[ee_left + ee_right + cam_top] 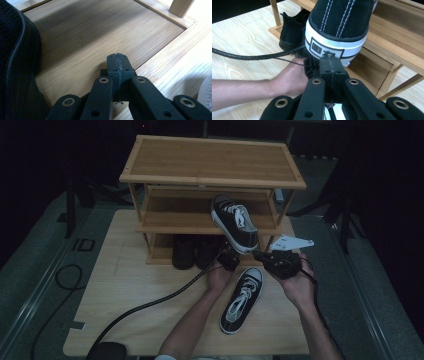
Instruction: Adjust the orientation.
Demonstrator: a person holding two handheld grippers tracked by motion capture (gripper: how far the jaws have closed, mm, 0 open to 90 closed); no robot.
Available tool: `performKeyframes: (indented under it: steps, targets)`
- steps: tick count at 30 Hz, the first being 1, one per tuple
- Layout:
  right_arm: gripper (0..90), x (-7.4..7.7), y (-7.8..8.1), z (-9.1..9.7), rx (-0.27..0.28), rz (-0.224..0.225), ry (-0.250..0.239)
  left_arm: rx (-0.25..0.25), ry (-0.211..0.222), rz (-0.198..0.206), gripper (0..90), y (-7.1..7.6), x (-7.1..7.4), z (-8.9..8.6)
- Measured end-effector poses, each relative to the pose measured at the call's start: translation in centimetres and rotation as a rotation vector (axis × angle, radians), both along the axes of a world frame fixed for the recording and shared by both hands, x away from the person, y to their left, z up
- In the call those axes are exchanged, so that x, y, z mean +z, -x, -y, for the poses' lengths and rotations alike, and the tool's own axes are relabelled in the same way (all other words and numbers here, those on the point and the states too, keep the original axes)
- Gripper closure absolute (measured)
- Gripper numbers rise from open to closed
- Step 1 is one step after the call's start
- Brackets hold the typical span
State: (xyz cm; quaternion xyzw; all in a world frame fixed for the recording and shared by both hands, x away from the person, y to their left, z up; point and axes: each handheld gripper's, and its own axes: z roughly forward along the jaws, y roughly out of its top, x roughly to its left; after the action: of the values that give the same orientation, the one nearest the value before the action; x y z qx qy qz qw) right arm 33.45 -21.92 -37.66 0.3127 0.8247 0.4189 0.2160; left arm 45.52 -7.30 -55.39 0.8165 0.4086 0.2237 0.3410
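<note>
One sneaker perches on the middle shelf of the wooden rack at the tabletop's far edge, heel hanging over the front, probably only half pushed in. Both the left gripper and right gripper wait just under that heel, fingers closed on nothing. Its mate lies near the tabletop's near edge, likely next

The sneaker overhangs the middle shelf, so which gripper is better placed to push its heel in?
Right. The right gripper, shut, sits just behind the sneaker at its heel; the left gripper points lower, over the bottom shelf.
</note>
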Motion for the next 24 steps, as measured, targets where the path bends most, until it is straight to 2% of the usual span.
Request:
performKeyframes:
  steps: [5, 6, 14, 16, 18, 24]
  targets:
    - [90.0, 0.0, -0.2, -0.4, 0.016, -0.001, -0.004, 0.002, 0.002, -0.001, 90.0, 0.0, 0.0, 0.0]
    - [90.0, 0.0, -0.2, -0.5, 0.018, -0.001, -0.005, -0.008, 0.016, -0.012, 90.0, 0.0, -0.1, 0.1]
    - [90.0, 0.0, -0.6, -1.5, 0.038, -0.006, 0.001, 0.011, 0.029, -0.013, 90.0, 0.1, -0.1, 0.2]
    - [90.0, 0.0, -0.7, -1.7, 0.046, -0.007, 0.005, -0.009, -0.010, 0.006, 90.0, 0.0, 0.0, 0.0]
    - [90.0, 0.0, -0.8, -2.0, 0.051, -0.004, 0.006, -0.003, 0.002, 0.000, 90.0, 0.0, 0.0, 0.1]
    - [90.0, 0.0, -1.2, -2.7, 0.061, -0.009, 0.008, -0.004, 0.000, 0.001, 90.0, 0.0, 0.0, 0.1]
